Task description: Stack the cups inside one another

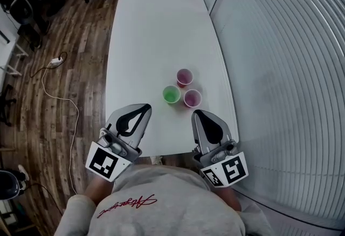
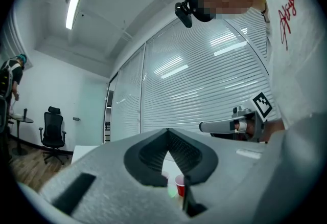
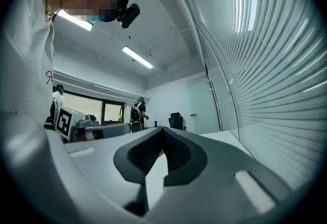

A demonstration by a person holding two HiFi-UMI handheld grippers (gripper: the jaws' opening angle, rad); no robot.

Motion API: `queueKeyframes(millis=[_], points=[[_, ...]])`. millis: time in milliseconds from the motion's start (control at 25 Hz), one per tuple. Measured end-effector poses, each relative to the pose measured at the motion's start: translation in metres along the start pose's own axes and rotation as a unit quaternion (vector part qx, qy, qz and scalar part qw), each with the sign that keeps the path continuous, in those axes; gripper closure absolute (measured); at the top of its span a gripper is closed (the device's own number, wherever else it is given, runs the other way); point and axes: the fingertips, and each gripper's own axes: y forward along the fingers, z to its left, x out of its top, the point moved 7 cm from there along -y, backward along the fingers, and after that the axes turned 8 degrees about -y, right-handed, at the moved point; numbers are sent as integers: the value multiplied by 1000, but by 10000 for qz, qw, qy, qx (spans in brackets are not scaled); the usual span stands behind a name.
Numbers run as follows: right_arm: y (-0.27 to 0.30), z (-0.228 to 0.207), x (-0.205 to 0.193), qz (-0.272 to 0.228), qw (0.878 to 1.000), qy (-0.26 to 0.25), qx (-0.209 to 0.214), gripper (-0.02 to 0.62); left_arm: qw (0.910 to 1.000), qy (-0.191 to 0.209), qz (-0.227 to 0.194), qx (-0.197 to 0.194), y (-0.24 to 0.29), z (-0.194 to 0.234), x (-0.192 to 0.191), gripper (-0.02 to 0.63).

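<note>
Three unstacked: green cup [image 1: 171, 94], far pink cup [image 1: 184, 76], near pink cup [image 1: 192, 98]. Left gripper [image 1: 146, 106], right gripper [image 1: 196, 113] both clenched, empty. Looks like the approach step; next I open around one.

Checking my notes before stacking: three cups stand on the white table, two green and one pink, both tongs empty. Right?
Not quite: the head view shows one green cup, a far pink cup and a near pink cup on the white table. Left tongs and right tongs are empty.

Two pink cups [image 1: 184, 76] [image 1: 192, 98], one green cup [image 1: 171, 94]
</note>
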Motion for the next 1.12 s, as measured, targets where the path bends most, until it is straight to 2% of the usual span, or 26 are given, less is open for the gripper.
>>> queueKeyframes(millis=[400, 880, 1000, 1120], points=[[12, 0, -11, 227, 9995, -90, -200, 597, 9997, -162, 96, -161, 3, 22, -9, 612], [24, -16, -22, 373, 9992, -121, 29, 597, 9993, -206, 232, 187, 1, 29, -18, 612], [35, -39, -22, 412, 9990, -101, 150, 597, 9991, -157, 309, 253, 20, 35, -21, 612], [38, -55, -26, 453, 9987, -78, 224, 595, 9989, -207, 213, 373, 36, 33, -19, 612]])
